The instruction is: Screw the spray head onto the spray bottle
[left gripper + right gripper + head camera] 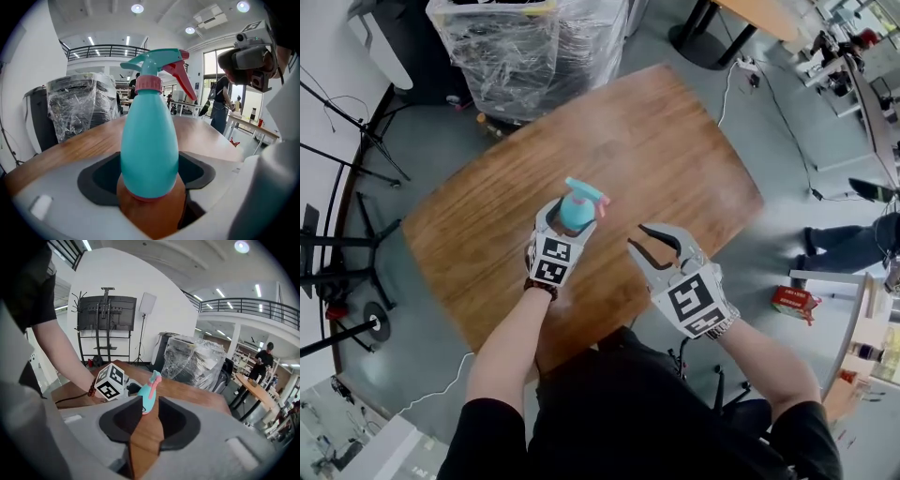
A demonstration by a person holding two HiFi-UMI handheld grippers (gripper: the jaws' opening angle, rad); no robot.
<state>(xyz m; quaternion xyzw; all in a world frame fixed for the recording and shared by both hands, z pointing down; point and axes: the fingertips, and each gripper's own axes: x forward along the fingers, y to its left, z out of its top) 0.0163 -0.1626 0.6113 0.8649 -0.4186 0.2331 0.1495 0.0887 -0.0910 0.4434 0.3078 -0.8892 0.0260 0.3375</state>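
Holding the spray bottle (149, 145) by its round belly, the left tool (150, 187) has its jaws wide and pressed on both sides of it. The bottle stands up straight, low over the brown worktop (656, 141); I cannot tell if its bottom touches. The right tool (149, 404) has its jaws only a little apart, with nothing between them, near the bottle. The spray head (157, 63) sits on top, its pink ring (148, 83) on the neck. I think the job is almost done. Maybe the ring needs more turns, but I cannot see that.
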